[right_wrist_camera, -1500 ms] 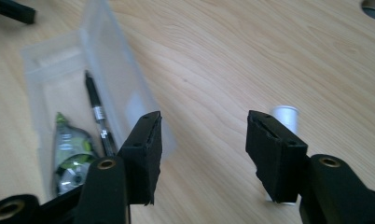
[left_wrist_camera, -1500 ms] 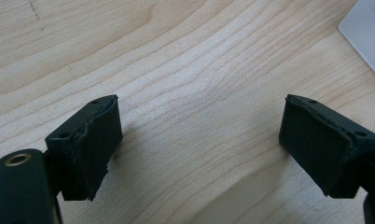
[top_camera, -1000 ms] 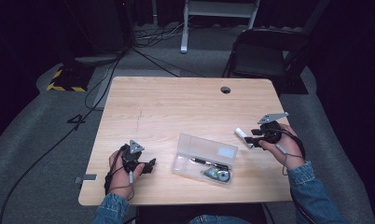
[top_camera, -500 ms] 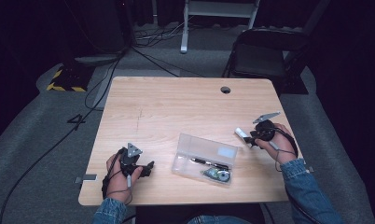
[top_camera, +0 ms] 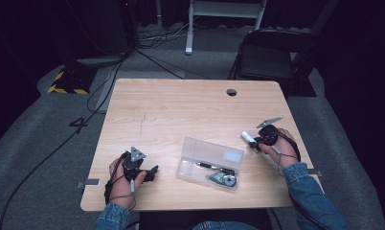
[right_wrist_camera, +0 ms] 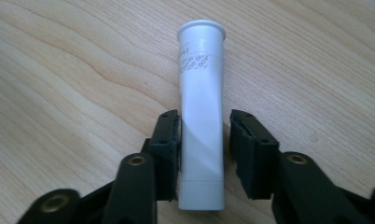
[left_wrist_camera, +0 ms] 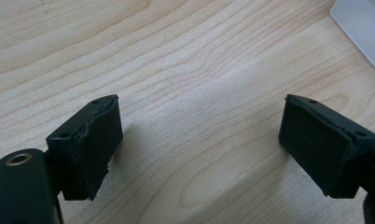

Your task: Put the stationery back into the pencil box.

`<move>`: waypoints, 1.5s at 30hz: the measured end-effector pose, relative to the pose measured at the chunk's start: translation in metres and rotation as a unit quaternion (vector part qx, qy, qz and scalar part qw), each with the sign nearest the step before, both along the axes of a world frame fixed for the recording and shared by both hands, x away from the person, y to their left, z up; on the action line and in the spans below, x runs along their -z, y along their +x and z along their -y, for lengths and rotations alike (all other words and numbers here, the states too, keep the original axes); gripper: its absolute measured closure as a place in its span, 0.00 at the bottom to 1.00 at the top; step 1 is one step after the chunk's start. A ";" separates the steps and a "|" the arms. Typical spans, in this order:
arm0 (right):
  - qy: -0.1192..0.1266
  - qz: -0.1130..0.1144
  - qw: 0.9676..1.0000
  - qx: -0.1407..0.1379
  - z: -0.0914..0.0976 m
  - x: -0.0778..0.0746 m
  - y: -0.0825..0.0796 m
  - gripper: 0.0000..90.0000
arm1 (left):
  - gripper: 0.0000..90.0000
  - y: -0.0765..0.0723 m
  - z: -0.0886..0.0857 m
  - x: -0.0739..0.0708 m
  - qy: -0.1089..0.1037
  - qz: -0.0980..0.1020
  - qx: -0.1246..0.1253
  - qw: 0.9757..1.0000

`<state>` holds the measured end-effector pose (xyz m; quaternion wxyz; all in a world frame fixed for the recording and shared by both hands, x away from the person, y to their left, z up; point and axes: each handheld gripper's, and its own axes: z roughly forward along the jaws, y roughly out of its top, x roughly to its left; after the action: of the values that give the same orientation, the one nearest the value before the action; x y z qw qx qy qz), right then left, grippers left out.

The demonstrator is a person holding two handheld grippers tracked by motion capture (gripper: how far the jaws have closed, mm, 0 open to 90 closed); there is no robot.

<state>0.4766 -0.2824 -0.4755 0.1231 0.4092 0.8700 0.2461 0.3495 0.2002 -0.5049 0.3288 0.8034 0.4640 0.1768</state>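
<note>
A white plastic tube point(right_wrist_camera: 200, 84) lies on the wooden table, and in the high view the tube point(top_camera: 247, 136) is near the right edge. My right gripper point(right_wrist_camera: 204, 128) straddles it and its jaws have just been closing. The left pad point(right_wrist_camera: 169, 140) is against the tube, while the right pad point(right_wrist_camera: 244, 144) stands a small gap off it. From above, the right gripper point(top_camera: 257, 140) sits low over the table. My left gripper point(left_wrist_camera: 199, 135) rests wide open on bare wood, and in the high view this gripper point(top_camera: 150, 173) is near the front left.
A clear plastic case point(top_camera: 200, 143) holding a pen and small items lies between the two hands; its corner point(left_wrist_camera: 363, 28) shows at the top right of the left gripper view. A cable hole point(top_camera: 232, 92) is at the far edge. A chair point(top_camera: 267, 62) stands behind the table.
My right hand has sunk toward the table over the white tube and its jaws have narrowed around it. The left hand has stayed put.
</note>
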 end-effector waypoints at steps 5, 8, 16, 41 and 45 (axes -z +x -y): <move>0.005 -0.004 1.000 0.001 0.000 0.000 -0.001 0.78 | 0.15 0.000 0.000 0.000 -0.001 0.000 0.000 1.000; 0.008 -0.001 1.000 0.000 0.001 0.000 -0.001 0.79 | 0.15 0.000 0.000 0.000 -0.001 0.000 0.000 1.000; 0.010 0.006 1.000 -0.001 0.000 -0.001 -0.001 0.79 | 0.15 0.000 0.000 0.000 -0.001 0.000 0.000 1.000; 0.062 0.064 0.995 -0.041 -0.012 -0.057 -0.027 0.79 | 0.15 0.001 0.001 0.000 -0.001 -0.003 -0.001 1.000; 0.071 0.071 0.993 -0.058 -0.019 -0.067 -0.035 0.79 | 0.15 0.001 0.001 0.000 -0.001 -0.003 -0.001 1.000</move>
<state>0.4420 -0.2636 -0.4082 0.1405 0.3476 0.8614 0.3427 0.3503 0.1996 -0.5048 0.3282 0.8030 0.4659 0.1743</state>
